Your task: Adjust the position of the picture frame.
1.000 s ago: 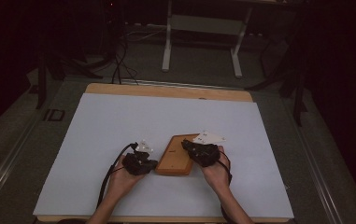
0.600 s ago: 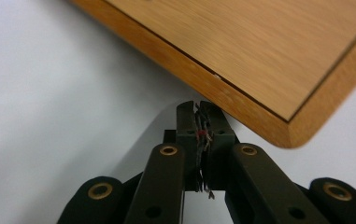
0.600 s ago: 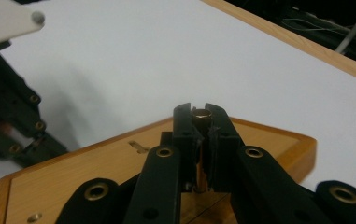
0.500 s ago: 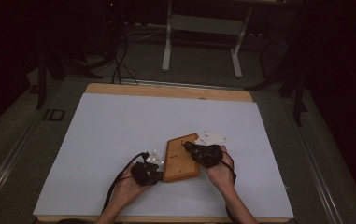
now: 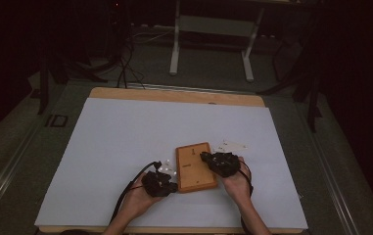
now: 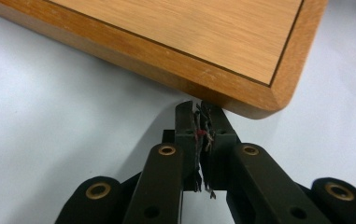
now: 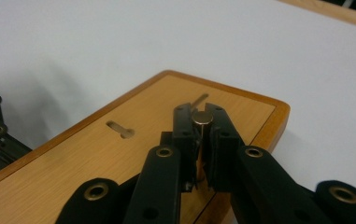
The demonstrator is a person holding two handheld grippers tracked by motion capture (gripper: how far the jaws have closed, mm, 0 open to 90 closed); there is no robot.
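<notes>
A flat wooden board [image 5: 195,166] with dark inlay lines lies on the white table cover. Two keyhole slots [image 7: 119,129] are cut into its top face. My left gripper [image 5: 173,186] is shut with nothing in it. Its tips [image 6: 201,106] press against the board's side edge [image 6: 175,70], close to a rounded corner, and frayed pad material shows between the jaws. My right gripper [image 5: 205,157] hovers over the board's top, shut on a small metal pin [image 7: 202,119] that stands upright between the jaws.
The white cover [image 5: 125,142] spreads over a wooden table [image 5: 174,94]. Small white bits lie beside the board at the right [image 5: 233,145] and near the left hand [image 5: 164,169]. A metal stand [image 5: 213,29] and cables [image 5: 125,58] are on the floor beyond.
The left gripper has moved right and toward the person, up to the board's near-left corner. The board has turned from a slant to nearly square. The right gripper stays over it.
</notes>
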